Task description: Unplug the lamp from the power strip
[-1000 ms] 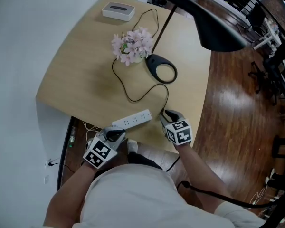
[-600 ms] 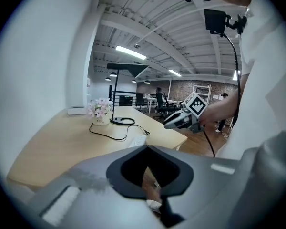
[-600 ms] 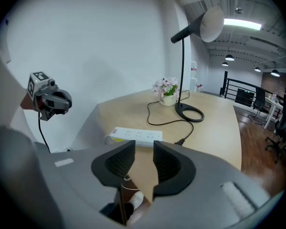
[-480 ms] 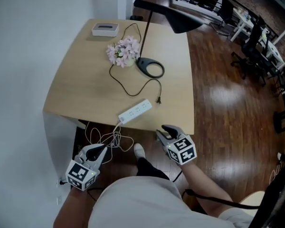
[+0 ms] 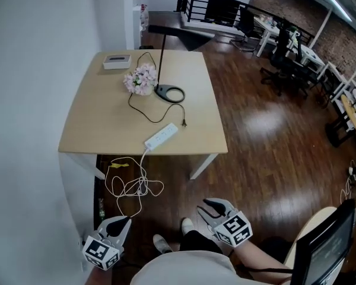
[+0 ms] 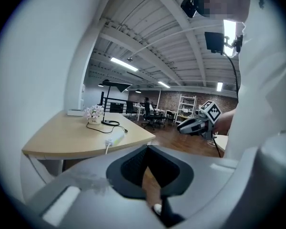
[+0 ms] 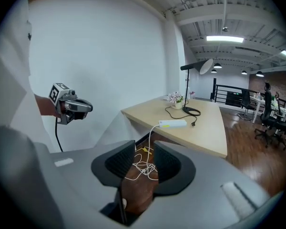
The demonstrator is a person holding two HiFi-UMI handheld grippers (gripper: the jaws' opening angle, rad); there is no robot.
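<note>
- Two handheld grippers, both low and well apart from the table. The left gripper (image 6: 147,150) has its jaws pressed together on nothing; the right gripper (image 7: 144,148) has its jaws slightly apart and empty.
- One black lamp (image 5: 168,92), one white power strip (image 5: 161,136), one flower pot (image 5: 139,79), one white box (image 5: 117,60).
- The lamp's plug (image 5: 183,123) lies free just beside the strip (out of its sockets).
- A pale wood table (image 5: 101,117) stands against a white wall on a dark wooden floor (image 5: 267,129).
- White cord (image 5: 133,186) loops under the table; its far end cannot be made out.

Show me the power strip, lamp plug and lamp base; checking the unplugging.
power strip (image 5: 161,136): head view, body middle.
lamp plug (image 5: 183,123): head view, cord end.
lamp base (image 5: 161,90): head view, near stem.
</note>
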